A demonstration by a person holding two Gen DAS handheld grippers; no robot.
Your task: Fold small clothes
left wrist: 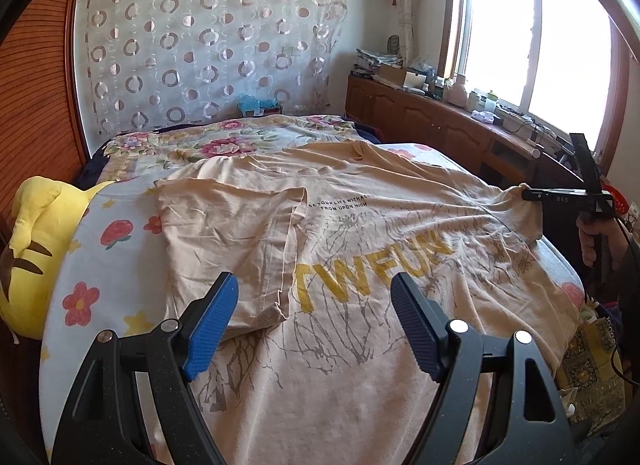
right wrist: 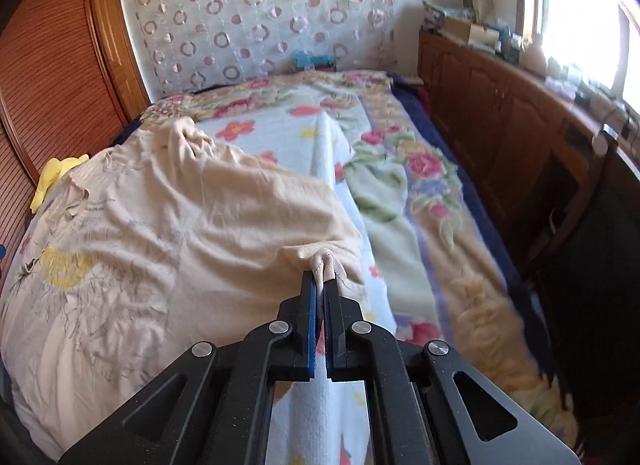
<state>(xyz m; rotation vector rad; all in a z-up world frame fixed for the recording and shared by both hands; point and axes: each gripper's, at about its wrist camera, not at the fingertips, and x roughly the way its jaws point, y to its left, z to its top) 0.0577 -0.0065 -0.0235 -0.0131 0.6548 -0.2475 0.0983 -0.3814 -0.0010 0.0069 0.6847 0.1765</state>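
Note:
A beige T-shirt (left wrist: 360, 249) with yellow letters and a grey line print lies spread on the bed. Its left sleeve (left wrist: 232, 241) is folded in over the body. My left gripper (left wrist: 314, 297) hovers open just above the shirt near the folded sleeve's lower edge, nothing between its blue pads. My right gripper (right wrist: 320, 283) is shut on a bunched bit of the shirt's right sleeve (right wrist: 326, 261). From the left wrist view the right gripper (left wrist: 528, 193) pinches that sleeve (left wrist: 516, 209) at the shirt's right side, held by a hand (left wrist: 596, 241).
A floral bedsheet (right wrist: 288, 133) and a flowered blanket (right wrist: 420, 185) cover the bed. A yellow plush toy (left wrist: 36, 249) lies at the left edge. A slatted wooden wardrobe (right wrist: 52, 77) stands left. A wooden cabinet (left wrist: 432, 121) with clutter runs under the window at right.

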